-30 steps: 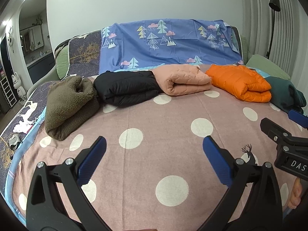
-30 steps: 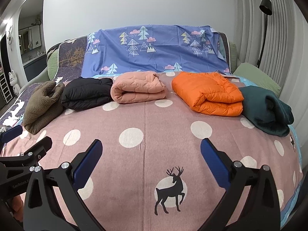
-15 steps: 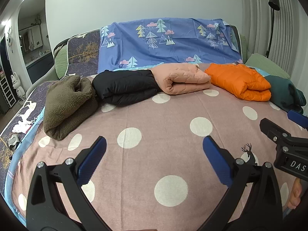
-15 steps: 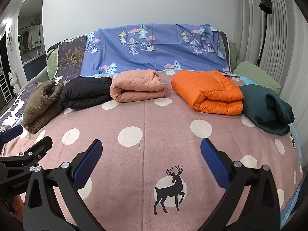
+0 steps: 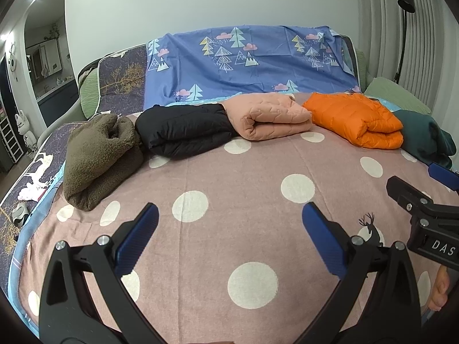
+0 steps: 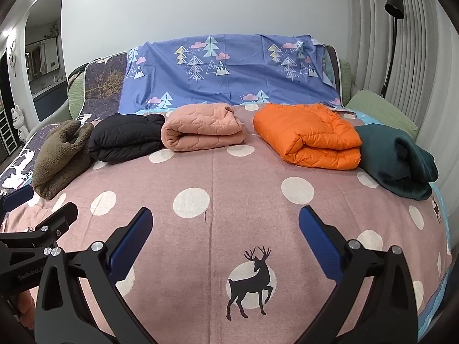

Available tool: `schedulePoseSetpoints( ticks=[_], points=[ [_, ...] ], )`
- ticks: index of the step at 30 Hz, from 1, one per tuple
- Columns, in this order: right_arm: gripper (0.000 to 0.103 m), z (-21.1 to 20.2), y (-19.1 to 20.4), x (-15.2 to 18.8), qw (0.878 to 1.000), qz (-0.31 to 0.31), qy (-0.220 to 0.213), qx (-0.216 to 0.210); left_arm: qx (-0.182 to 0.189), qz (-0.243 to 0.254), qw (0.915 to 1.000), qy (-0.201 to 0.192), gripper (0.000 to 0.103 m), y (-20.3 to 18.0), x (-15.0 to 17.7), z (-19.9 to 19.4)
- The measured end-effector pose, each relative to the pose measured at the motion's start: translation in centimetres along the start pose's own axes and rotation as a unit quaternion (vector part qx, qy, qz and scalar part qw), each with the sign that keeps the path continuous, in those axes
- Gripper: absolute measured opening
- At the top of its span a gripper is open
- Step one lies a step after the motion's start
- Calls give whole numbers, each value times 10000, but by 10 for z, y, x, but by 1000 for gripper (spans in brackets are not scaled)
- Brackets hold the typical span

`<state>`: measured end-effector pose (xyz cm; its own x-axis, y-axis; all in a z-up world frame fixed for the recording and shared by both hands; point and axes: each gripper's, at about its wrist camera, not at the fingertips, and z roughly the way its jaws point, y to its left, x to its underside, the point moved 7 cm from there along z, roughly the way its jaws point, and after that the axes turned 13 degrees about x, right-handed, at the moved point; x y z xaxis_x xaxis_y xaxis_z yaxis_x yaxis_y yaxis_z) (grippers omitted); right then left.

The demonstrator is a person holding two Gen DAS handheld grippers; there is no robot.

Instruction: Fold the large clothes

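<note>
Your left gripper [image 5: 229, 229] and right gripper [image 6: 223, 229] both hang spread wide, empty, above the pink polka-dot bedspread [image 6: 243, 180]. Far side: folded brown fleece [image 6: 61, 154], black puffer [image 6: 126, 137], peach quilted jacket [image 6: 200, 129], orange down jacket [image 6: 309, 140], dark green garment [image 6: 398, 160]. All look soft, light and slippery, so pinch seams or hems. "DAS" reads on the right gripper's body; "GenRobot" on the left's.

A bed [image 6: 218, 177] under a pink spread with white dots stands against a plain white wall [image 6: 200, 3], a blue tree-print sheet [image 6: 229, 68] draped at its head, pale ribbed curtains [image 6: 413, 57] and a black floor lamp [image 6: 393, 5] on the right, and an arched opening [image 5: 43, 51] at left.
</note>
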<state>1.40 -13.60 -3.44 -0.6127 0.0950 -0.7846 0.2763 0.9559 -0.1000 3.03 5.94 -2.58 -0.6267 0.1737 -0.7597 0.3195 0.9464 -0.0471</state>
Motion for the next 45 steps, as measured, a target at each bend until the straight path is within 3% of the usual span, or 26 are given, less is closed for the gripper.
schedulePoseSetpoints(
  ticks=[45],
  points=[
    [102,2,-6,0,10000,-19,8,33,34,76,10000,13,101,-3,2,0]
  ],
)
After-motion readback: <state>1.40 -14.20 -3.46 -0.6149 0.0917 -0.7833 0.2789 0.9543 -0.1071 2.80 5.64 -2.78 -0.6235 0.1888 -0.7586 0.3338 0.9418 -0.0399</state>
